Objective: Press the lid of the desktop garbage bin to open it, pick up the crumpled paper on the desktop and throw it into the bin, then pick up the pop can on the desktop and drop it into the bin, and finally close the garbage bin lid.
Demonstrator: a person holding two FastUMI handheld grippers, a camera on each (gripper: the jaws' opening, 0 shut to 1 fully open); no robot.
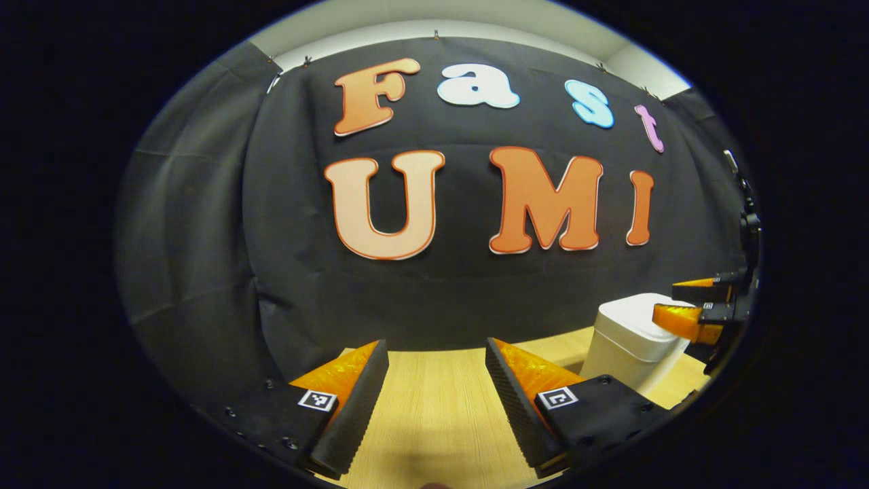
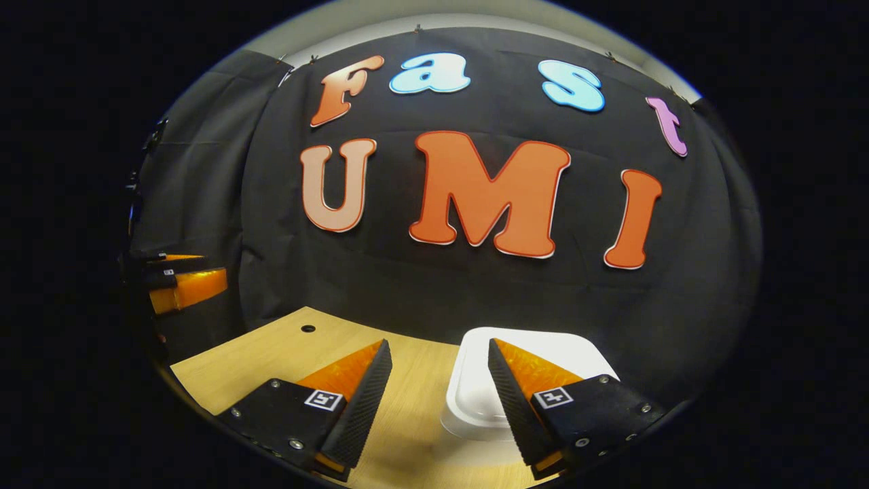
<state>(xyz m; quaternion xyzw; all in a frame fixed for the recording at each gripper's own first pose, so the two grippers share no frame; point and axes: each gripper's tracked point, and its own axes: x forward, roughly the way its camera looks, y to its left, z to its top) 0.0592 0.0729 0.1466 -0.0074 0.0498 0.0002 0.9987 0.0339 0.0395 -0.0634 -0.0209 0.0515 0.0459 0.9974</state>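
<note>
white bin with lid down under right gripper; left gripper over table; both fingers spread

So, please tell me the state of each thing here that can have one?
Garbage bin: upright on the desktop, lid closed.
Left gripper: open, holding nothing.
Right gripper: open, holding nothing, above the bin.

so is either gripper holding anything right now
Nothing is held. The left gripper and right gripper are both open with empty gaps; the right one hovers over the closed bin.
</note>
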